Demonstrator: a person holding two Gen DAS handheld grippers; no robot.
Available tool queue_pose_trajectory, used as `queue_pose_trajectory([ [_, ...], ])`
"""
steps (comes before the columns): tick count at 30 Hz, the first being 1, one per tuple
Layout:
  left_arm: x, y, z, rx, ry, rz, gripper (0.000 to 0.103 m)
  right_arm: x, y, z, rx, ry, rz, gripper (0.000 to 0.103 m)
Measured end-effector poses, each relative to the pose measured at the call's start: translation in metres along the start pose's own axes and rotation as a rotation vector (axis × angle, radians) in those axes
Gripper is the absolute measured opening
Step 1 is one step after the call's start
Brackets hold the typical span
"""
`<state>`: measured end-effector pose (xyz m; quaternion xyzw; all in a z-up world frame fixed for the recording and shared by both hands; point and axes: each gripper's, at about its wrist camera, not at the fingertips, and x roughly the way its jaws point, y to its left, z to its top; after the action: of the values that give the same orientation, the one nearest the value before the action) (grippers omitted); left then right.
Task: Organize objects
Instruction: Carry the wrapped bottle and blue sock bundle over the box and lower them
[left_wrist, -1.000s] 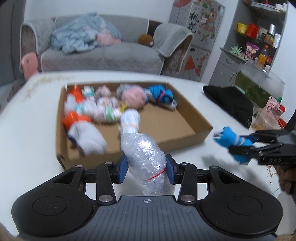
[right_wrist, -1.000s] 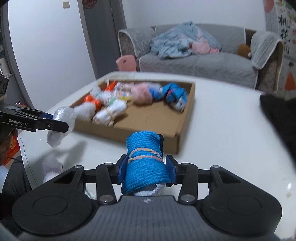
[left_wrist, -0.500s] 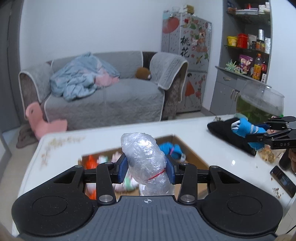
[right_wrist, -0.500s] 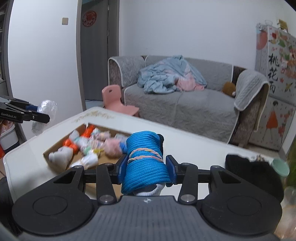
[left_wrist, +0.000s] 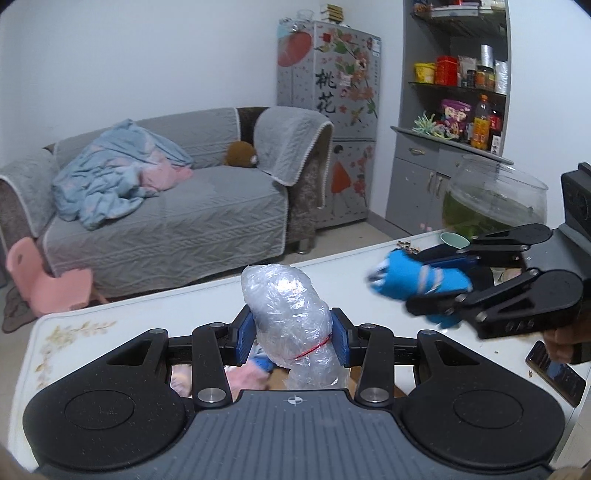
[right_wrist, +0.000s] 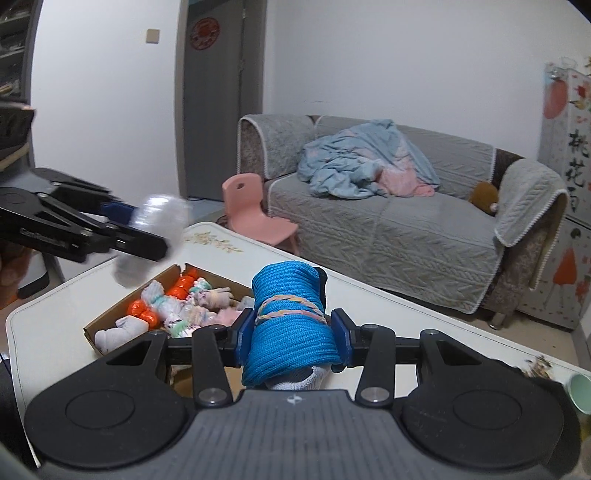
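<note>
- Closest in, the left tool (left_wrist: 291, 338) has its blue pads clamped on a plastic-wrapped bundle (left_wrist: 286, 314), jaws only partly closed because the bundle fills the gap; its long axis runs forward along the fingers, rounded end pointing away.
- Same story on the other side: the right tool (right_wrist: 291, 338) grips a blue rolled sock (right_wrist: 290, 317) bound with a coloured band, long axis also along the fingers, white toe end tucked back toward the camera.
- Both loads hang in the air above the table (right_wrist: 388, 314), touching nothing but the pads.
- Just beyond and below lies the cardboard box (right_wrist: 162, 280), already holding a row of rolled bundles along its far-left part (the bare cardboard near the right tool looks like the free spot).
- The relation that matters: the box sits forward and down from both tools, slightly left of the right one and almost hidden under the left one's body, so either drop is a forward-and-down reach.
- I'd judge the right tool has the clearer line.
- Farther off, the grey sofa (right_wrist: 388, 221).
</note>
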<state>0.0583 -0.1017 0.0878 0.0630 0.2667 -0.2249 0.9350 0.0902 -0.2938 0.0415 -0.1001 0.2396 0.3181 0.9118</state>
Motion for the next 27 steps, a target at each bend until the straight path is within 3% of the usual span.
queue_pose_trajectory([
  [6,0.035,0.001,-0.009,-0.013,0.051,-0.036,0.049,0.026,-0.001,0.001,-0.002,0.036,0.031,0.041],
  [14,0.079,0.014,-0.052,-0.102,0.154,-0.087,0.049,0.060,-0.007,-0.015,0.028,0.118,0.055,0.041],
  [19,0.097,0.021,-0.079,-0.151,0.176,-0.139,0.049,0.075,-0.002,-0.023,0.037,0.154,0.077,0.041],
  [23,0.107,0.029,-0.093,-0.137,0.202,-0.112,0.049,0.085,0.002,-0.026,0.035,0.180,0.096,0.041],
  [27,0.112,0.034,-0.097,-0.068,0.233,-0.033,0.049,0.097,0.007,-0.031,0.018,0.205,0.117,0.041],
])
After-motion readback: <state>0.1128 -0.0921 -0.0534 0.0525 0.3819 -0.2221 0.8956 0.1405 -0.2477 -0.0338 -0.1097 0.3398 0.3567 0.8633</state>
